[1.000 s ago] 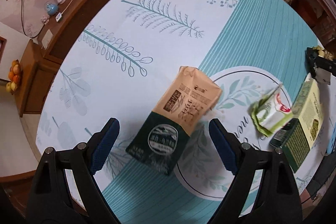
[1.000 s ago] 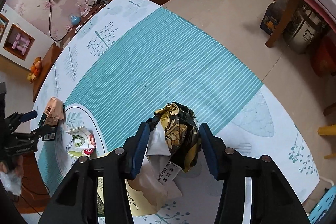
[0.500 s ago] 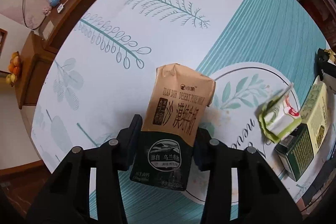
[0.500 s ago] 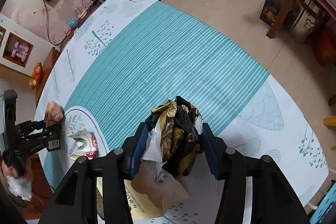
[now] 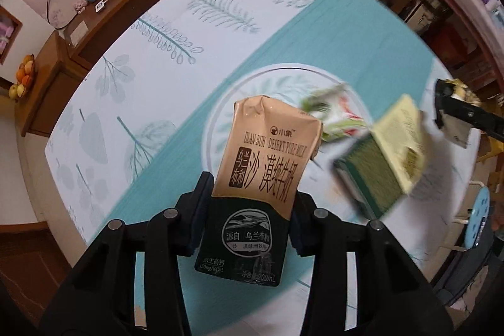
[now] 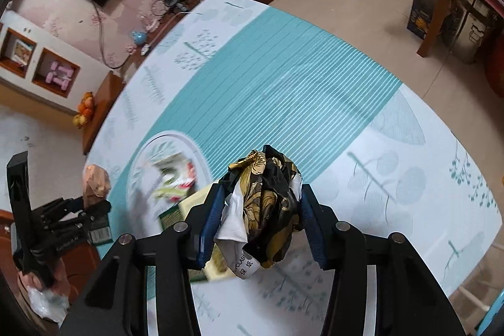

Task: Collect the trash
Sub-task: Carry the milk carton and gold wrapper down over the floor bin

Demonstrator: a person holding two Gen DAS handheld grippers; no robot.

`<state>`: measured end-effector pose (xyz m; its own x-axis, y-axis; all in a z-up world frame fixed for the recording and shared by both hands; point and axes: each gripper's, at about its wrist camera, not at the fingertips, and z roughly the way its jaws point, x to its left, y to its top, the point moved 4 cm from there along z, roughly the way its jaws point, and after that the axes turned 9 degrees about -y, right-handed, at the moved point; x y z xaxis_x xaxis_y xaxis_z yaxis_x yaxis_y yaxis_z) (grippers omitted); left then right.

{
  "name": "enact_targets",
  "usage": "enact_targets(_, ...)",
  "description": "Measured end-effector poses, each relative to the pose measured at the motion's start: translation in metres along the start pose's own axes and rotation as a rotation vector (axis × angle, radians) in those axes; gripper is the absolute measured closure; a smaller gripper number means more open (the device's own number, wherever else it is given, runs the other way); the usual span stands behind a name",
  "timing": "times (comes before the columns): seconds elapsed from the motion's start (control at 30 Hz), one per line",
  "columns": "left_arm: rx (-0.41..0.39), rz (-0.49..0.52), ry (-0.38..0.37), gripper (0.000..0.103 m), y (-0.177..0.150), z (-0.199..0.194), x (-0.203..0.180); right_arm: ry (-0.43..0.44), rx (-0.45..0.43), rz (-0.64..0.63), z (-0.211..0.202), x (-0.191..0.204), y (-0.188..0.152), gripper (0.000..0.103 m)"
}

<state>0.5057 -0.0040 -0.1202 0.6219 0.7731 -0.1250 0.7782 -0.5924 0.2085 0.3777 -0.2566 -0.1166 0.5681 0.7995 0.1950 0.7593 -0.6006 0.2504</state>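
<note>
My left gripper (image 5: 247,211) is shut on a tan and dark green milk carton (image 5: 261,175) and holds it above the table; it also shows in the right wrist view (image 6: 96,181). My right gripper (image 6: 260,225) is shut on a crumpled black and gold wrapper (image 6: 267,197) with a white label, held above the table. A green and white snack wrapper (image 5: 340,118) and a green and yellow box (image 5: 381,159) lie on the table between the two grippers, blurred.
The round table has a white and teal leaf-print cloth (image 5: 176,59). A wooden sideboard (image 5: 104,8) with cables and a power strip stands behind it. A blue stool (image 5: 480,216) stands at the right. Fruit (image 5: 22,77) sits at the far left.
My left gripper closed on the milk carton and lifted it off the table. My right gripper has risen with the black and gold wrapper still in it.
</note>
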Motion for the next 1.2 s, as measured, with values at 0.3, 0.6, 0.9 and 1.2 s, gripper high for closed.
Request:
enact_targets(0.3,-0.090,-0.015,-0.039,0.064,-0.056,-0.084,-0.083,0.106,-0.059,-0.080,-0.083,0.001,-0.053,0.055)
enact_targets(0.6,-0.177,-0.065,0.002,0.064,-0.116,-0.129,-0.174,0.193,-0.065,-0.194,-0.137,-0.032,-0.120,0.055)
enact_targets(0.9,-0.255,-0.243,0.052,0.064,-0.203,-0.136,-0.274,0.286,-0.075,-0.359,-0.184,-0.104,-0.183,0.055)
enact_targets(1.2,-0.241,-0.374,0.053,0.064,-0.283,-0.119,-0.348,0.316,-0.043,-0.496,-0.208,-0.170,-0.244,0.055)
